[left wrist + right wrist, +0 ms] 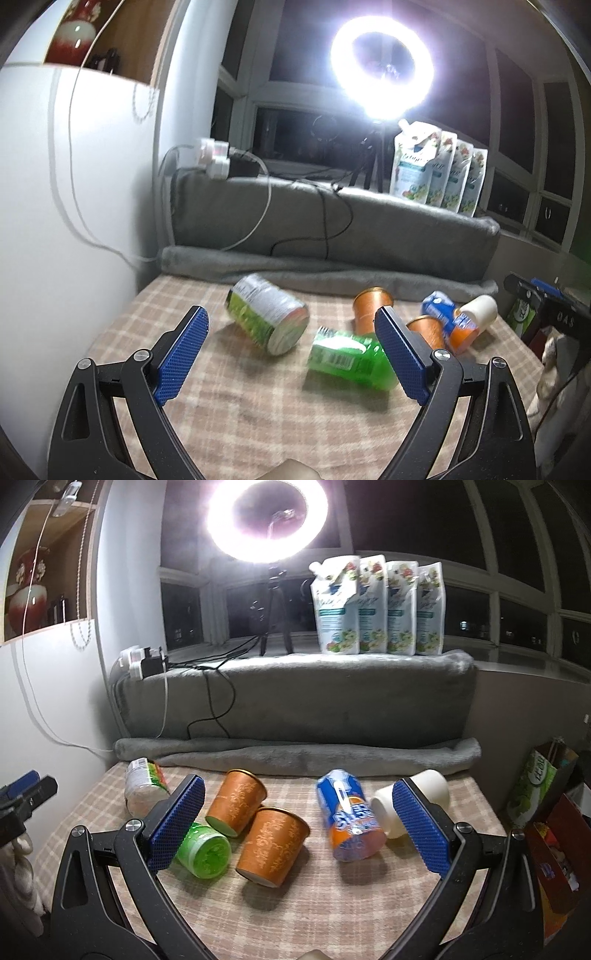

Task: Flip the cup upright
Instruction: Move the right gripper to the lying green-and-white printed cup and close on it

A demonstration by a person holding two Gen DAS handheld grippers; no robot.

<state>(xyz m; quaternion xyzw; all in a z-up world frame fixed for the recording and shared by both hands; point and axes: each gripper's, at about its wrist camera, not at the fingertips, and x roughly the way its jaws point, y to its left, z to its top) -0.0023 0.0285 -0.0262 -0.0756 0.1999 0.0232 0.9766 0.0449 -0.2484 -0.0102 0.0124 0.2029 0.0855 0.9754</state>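
Two orange patterned cups lie on their sides on the checked tablecloth: the near one (pixel 273 843) and the far one (pixel 236 799). In the left wrist view they show as the far cup (pixel 369 308) and the near cup (pixel 426 330), partly hidden behind a blue pad. My right gripper (pixel 295 830) is open and empty, hovering with the near cup between its fingers' line of sight. My left gripper (pixel 291 356) is open and empty over the table's left part, apart from the cups.
A green bottle (pixel 203 849), a labelled can (pixel 142 786), a blue-orange soda can (pixel 349 821) and a white cup (pixel 410 801) also lie on the table (pixel 332 904). A grey blanket ledge (pixel 295 709) rises behind. Boxes (pixel 554 834) stand at the right.
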